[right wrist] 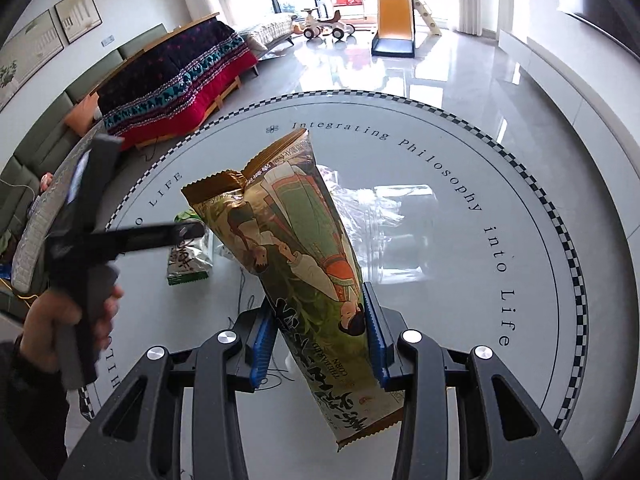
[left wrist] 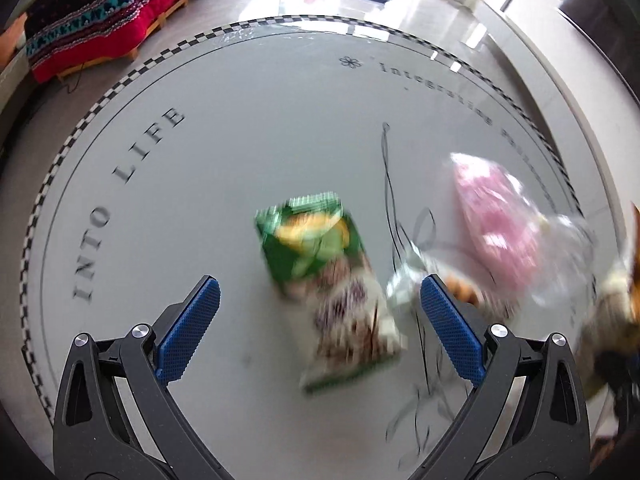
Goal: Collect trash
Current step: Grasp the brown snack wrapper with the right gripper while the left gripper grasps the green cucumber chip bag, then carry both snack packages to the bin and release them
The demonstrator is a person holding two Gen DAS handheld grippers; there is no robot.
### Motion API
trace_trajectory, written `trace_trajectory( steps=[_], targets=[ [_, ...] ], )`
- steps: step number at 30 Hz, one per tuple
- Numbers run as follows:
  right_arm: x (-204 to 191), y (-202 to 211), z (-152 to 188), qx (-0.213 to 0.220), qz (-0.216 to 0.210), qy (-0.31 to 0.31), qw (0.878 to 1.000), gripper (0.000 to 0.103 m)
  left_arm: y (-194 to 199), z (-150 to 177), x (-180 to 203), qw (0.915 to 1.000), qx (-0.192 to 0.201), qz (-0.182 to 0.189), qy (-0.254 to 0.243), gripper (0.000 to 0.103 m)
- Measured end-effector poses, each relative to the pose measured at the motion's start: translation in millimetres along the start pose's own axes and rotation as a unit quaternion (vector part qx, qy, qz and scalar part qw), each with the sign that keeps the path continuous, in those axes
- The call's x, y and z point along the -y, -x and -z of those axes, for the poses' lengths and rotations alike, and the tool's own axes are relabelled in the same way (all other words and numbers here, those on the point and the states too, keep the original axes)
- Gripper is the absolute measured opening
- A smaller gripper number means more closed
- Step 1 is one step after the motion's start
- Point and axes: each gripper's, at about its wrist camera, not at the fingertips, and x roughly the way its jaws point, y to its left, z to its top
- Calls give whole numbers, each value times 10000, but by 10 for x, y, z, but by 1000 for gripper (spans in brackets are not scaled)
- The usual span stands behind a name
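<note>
right gripper fingers clamp gold wrapper above table.

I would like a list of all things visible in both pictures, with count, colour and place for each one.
round table: one, grey with checkered rim, under everything
green snack packet: one, green and white, lying on the table below the left gripper
pink item in clear bag: one, pink, on the table
gold wrapper: one, gold and green, held above the table
blanket: one, red and dark, left background
toy slide: one, yellow, far background
left gripper: one, black with blue pads, open
right gripper: one, black with blue pads, shut on gold wrapper
hand: one, holding the left gripper's handle
</note>
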Motion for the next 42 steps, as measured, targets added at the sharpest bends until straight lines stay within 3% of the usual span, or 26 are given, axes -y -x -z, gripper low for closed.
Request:
trace_trajectory(
  steps=[4, 6, 8, 12, 19, 26, 36, 42],
  targets=[
    [49, -12, 2, 59, -93, -97, 9999, 41, -157, -73, 41, 9998, -92, -194, -59, 85],
    [61, -25, -11, 57, -108, -114, 9999, 41, -205, -55, 44, 9997, -179, -149, -51, 70],
    [43, -18, 0, 70, -118, -129, 9998, 41, -245, -31, 53, 9996, -237, -159, -77, 61],
    [25, 6, 18, 85, -116, -140, 9998, 41, -220, 43, 78, 9997, -115, -95, -204, 57],
    [-38, 86, 56, 84, -96, -121, 9998, 41, 33, 372, 2, 9987, -107, 332, -367, 55],
    [-284, 232, 142, 84, -125, -91, 9998, 41, 482, 847, -32, 9958, 182, 561, -704, 55],
    [-1022, 403, 387, -3, -398, 257, 9989, 41, 1038, 1452, -416, 9927, 558, 657, -850, 55],
    [-1618, 402, 591, -148, -664, 619, 9958, 41, 1319, 1830, -819, 9923, 867, 471, -750, 55]
  ],
)
